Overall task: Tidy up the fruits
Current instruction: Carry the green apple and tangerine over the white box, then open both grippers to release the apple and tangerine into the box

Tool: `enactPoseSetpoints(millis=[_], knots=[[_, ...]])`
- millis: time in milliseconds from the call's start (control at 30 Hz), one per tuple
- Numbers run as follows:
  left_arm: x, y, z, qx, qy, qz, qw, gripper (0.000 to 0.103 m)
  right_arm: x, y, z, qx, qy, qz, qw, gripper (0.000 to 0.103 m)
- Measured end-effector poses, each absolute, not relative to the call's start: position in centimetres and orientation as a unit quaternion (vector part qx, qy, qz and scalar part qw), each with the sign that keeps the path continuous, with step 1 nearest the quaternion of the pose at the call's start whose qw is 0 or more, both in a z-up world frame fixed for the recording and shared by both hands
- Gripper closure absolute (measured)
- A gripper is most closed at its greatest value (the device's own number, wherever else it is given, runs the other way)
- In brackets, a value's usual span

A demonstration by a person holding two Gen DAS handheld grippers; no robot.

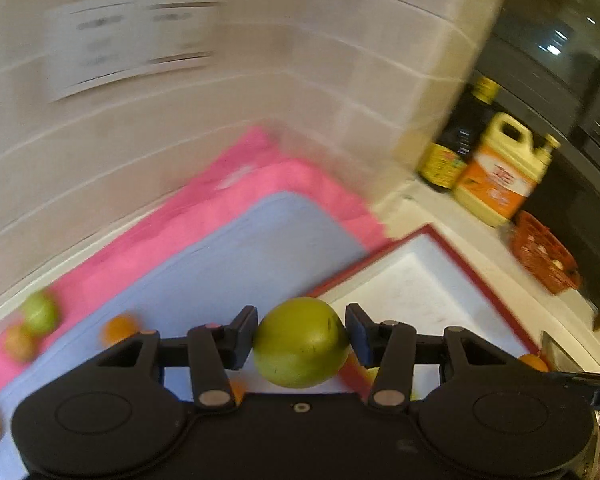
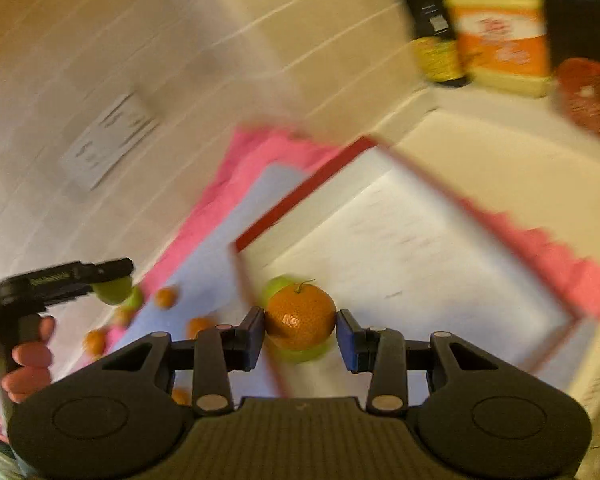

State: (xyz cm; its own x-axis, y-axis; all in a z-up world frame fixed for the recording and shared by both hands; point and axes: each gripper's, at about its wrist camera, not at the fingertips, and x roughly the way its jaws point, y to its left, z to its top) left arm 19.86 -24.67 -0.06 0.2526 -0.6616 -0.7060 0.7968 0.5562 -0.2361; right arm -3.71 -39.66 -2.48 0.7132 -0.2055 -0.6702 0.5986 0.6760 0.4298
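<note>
Carrying fruit with both hands at once here, so this looks like the transport step of the sort. Starting on the left: a few loose pieces sit on the pale blue mat and the pink cloth under it, near the mat's left edge, namely a green fruit, a small orange one and a couple of brownish ones, all blurry.

The left gripper is clamped on a green citrus, pads snug on both sides, held up off the counter over the seam between the mat and the white tray with the red rim.

Further right, the right gripper has a mandarin pinched between its blue pads, stem up, hanging above the tray's near left corner. A green fruit already lies in the tray just behind it.

Far right corner of the counter: a dark bottle, a yellow jug and a red basket, well apart from the action.

Next move is probably lowering each fruit onto bare tray floor before letting go, keeping the green and orange ones grouped. Round fruit rolls, so dropping from height seems risky.
</note>
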Motion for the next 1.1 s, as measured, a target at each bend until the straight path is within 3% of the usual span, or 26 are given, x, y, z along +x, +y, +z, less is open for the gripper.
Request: enactPoseSetpoints(millis=[233,467,800,900,1100], knots=[[18.0,-36.1,-4.3,0.130,0.426,-0.509,0.736,0.045,-4.7,-44.1,-5.1,0.319,0.343,-0.256,0.846,0.062],[16.8,-41.6,-9.1,0.177,0.442,-0.493,0.728,0.045,-3.5,-45.2,-8.2,0.294,0.392,-0.246,0.836,0.062],[17.5,-42.2,-11.9,0.181,0.474,-0.462,0.727,0.044,-1.2,-44.1,-10.7,0.277,0.438,-0.213,0.828,0.061],[17.9,-41.0,-11.3,0.161,0.469,-0.459,0.737,0.037,-1.4,-44.1,-10.5,0.282,0.442,-0.214,0.824,0.059],[18.0,-36.6,-7.5,0.133,0.434,-0.460,0.763,0.035,-3.4,-43.7,-8.1,0.280,0.422,-0.217,0.835,0.042]])
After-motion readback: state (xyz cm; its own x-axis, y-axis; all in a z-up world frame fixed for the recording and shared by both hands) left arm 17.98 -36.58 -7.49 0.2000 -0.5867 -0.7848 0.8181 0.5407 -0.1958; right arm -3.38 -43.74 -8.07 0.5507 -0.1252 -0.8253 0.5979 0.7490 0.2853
